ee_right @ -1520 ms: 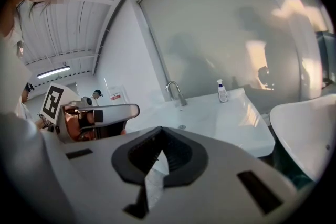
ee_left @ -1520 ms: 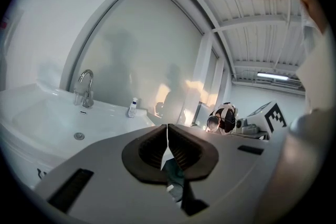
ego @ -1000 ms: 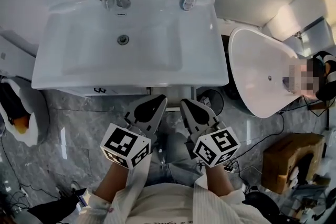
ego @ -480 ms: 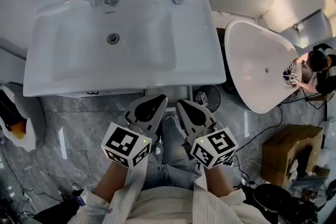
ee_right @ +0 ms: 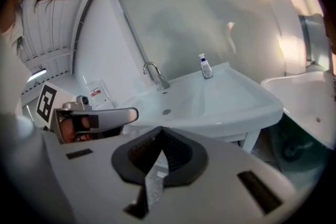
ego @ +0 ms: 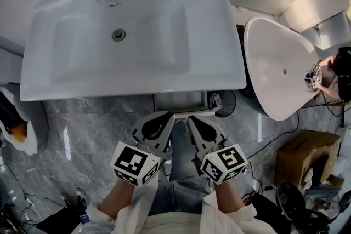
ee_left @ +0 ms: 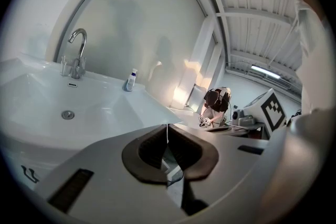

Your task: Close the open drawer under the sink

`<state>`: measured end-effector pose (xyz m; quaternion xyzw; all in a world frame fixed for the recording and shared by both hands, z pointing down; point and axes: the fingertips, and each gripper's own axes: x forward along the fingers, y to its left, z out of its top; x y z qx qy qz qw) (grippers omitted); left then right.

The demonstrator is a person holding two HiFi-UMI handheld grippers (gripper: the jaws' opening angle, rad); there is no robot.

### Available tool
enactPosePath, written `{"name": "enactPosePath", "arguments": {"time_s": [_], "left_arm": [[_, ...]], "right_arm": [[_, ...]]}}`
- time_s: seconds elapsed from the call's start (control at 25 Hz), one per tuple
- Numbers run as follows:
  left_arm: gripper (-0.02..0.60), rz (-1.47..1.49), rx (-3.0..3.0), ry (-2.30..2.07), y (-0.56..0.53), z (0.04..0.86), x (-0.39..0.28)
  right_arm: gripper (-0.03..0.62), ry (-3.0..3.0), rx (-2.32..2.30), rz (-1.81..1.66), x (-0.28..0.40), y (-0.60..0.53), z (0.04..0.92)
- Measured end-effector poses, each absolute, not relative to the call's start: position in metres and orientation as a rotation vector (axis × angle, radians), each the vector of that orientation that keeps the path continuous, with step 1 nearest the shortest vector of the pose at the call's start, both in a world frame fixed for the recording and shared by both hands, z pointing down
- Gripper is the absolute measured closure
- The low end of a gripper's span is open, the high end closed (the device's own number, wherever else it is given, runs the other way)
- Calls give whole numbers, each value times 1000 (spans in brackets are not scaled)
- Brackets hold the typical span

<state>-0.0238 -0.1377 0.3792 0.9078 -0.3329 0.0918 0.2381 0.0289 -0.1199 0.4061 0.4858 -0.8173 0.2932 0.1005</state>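
Head view: the open drawer [ego: 180, 102] juts from under the sink [ego: 131, 84], just ahead of both claws. The left claw [ego: 166, 118] and right claw [ego: 193, 120] are each pressed together, empty. The likely risk is that narrow tips pushing off-centre skew the drawer and jam it.

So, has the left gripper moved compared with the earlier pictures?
Yes. The left gripper has drawn back from the sink's front edge, toward the person; the gap is wider now.
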Motion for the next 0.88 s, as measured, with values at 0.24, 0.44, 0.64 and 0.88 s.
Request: {"name": "enactPosePath", "arguments": {"time_s": [0.24,0.44,0.64,0.88], "left_arm": [[561,284,2453,-883,-124,417,-20],[561,323,2435,-864,-117,449,-18],[561,335,2414,-873,-112,482,-15],[561,374,2399,-875,-104,517,-12]], "right_arm": [[585,-2327,1486,899,44,-115,448],[585,-2304,1482,915,47,-115,479],[585,-2284,1458,903,51,-106,512],[585,-2233,1447,911,60,-95,552]]}}
